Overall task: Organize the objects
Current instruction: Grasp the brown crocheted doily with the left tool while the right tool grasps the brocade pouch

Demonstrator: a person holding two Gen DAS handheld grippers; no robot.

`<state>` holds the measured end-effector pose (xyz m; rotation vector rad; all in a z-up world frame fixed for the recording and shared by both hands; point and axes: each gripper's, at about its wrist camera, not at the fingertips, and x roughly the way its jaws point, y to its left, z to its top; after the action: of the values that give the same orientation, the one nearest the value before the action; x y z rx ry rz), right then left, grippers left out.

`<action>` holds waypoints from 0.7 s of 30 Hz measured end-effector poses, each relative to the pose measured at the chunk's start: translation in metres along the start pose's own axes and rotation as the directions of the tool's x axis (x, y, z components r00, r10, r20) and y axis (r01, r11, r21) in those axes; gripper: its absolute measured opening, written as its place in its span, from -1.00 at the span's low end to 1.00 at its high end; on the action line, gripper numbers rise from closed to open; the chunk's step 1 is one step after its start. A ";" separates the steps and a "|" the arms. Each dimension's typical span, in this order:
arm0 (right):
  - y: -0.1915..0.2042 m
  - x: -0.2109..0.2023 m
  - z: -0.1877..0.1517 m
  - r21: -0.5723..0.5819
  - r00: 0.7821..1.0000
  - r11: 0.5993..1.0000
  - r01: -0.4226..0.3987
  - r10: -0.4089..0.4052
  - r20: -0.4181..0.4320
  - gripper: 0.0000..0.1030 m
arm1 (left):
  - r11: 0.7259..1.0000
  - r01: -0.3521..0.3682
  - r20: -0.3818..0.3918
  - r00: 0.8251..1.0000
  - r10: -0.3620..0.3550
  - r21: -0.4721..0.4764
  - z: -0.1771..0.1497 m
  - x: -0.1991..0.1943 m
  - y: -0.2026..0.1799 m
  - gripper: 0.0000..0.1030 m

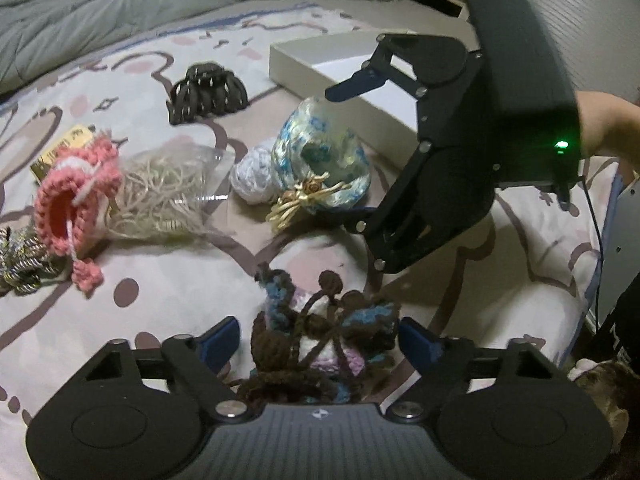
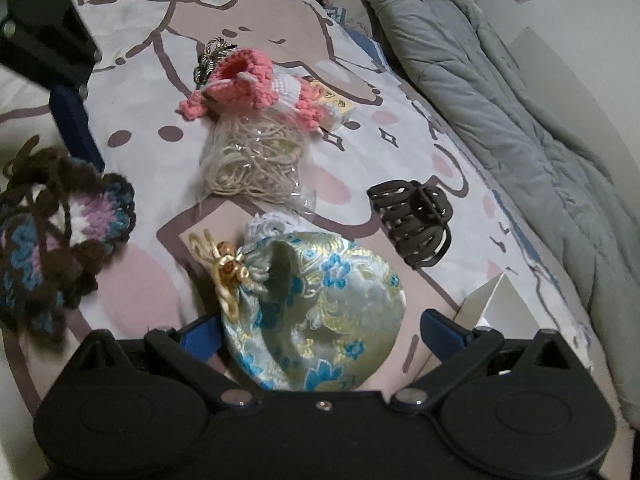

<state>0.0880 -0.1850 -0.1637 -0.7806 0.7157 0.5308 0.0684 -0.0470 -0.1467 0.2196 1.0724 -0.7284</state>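
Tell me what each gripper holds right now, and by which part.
Nothing is gripped yet. The left gripper straddles the brown crocheted pouch; the right gripper straddles the brocade pouch. Neither gripper's fingers press.

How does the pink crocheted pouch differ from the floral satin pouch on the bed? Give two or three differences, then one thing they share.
The pink crocheted pouch is chunky yarn in pink and white; the floral satin pouch is glossy fabric with blue and gold flowers. The pink crocheted pouch lies away from both grippers; the floral satin pouch sits between the right gripper's open jaws. Its cord is gold, the crocheted one's white. Both are drawstring pouches lying on their sides.
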 end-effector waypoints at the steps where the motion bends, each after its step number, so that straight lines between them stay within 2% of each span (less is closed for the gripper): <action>1: 0.000 0.000 0.000 -0.002 1.000 1.000 -0.007 0.007 0.001 1.00 | 1.000 0.000 -0.010 1.000 0.000 -0.010 0.000 0.002 0.002 0.47; 2: 0.001 0.000 0.000 -0.008 1.000 1.000 -0.011 0.011 0.007 0.97 | 1.000 0.001 -0.022 1.000 -0.002 -0.020 0.001 0.003 0.003 0.41; 4: 0.000 0.001 0.001 -0.011 0.999 0.999 -0.035 0.035 0.010 0.77 | 0.999 0.017 -0.037 0.999 -0.019 -0.039 0.002 0.005 0.007 0.20; 7: -0.002 0.000 0.003 0.007 0.999 0.999 -0.047 0.047 0.006 0.70 | 0.999 0.025 -0.041 0.999 -0.027 -0.045 0.002 0.004 0.008 0.08; 9: -0.002 -0.003 0.003 0.011 0.999 0.999 -0.053 0.053 0.006 0.64 | 0.999 0.019 -0.038 0.999 -0.021 -0.042 0.002 0.000 0.007 0.04; 15: -0.010 -0.020 0.007 0.074 0.998 0.996 -0.059 0.057 0.025 0.64 | 0.998 -0.002 0.006 1.000 0.002 -0.069 0.004 -0.016 0.009 -0.02; 21: -0.031 -0.046 0.015 0.249 0.996 0.966 -0.070 0.054 0.069 0.64 | 0.992 -0.027 0.098 0.994 0.039 -0.123 0.011 -0.040 0.013 -0.02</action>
<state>0.0848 -0.1998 -0.1081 -0.5038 0.7354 0.5071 0.0735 -0.0255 -0.1090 0.0953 1.0117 -0.6352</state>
